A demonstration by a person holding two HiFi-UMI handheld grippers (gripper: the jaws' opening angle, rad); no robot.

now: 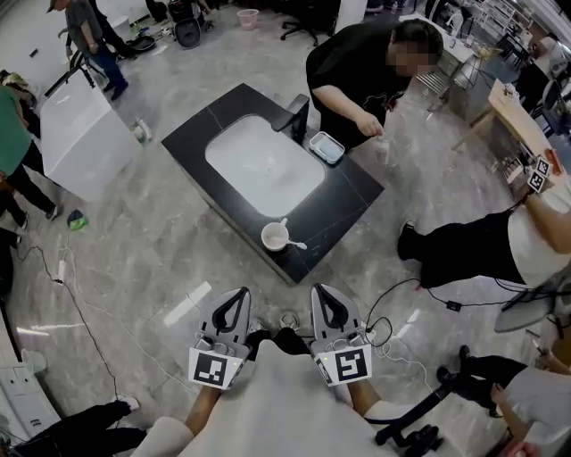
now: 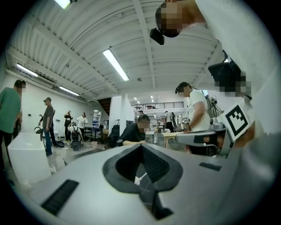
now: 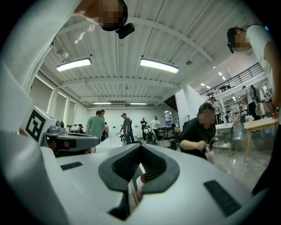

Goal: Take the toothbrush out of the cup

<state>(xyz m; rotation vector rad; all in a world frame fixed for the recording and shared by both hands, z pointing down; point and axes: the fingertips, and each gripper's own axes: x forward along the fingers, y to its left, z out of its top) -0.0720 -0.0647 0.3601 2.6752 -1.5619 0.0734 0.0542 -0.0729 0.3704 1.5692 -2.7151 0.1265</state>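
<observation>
Left tool (image 1: 239, 294) and right tool (image 1: 319, 293) are both pinched closed and empty, well short of the table (image 1: 352, 192). Toothbrush (image 1: 295, 243) sits in the cup (image 1: 273, 237), I think, by the near edge. A clumsy grab could tip the cup off.

Glossy grey floor (image 1: 178, 259) with pale veining, crossed by thin cables (image 1: 76, 308). In the middle, a black counter (image 1: 357, 192) with a white basin (image 1: 259, 165) sunk in it. To the left, a white box (image 1: 80, 134); at the far right, a wooden table (image 1: 513, 112). Along the top edge, an office chair (image 1: 303, 22) and a pink bucket (image 1: 248, 18). Overhead, a ribbed white ceiling (image 2: 88, 39) with lit strip lights (image 2: 116, 64). White walls (image 2: 33, 103), a white column (image 2: 117, 112), a railed gallery (image 2: 158, 105) beyond. People (image 1: 89, 36) around the edges.
</observation>
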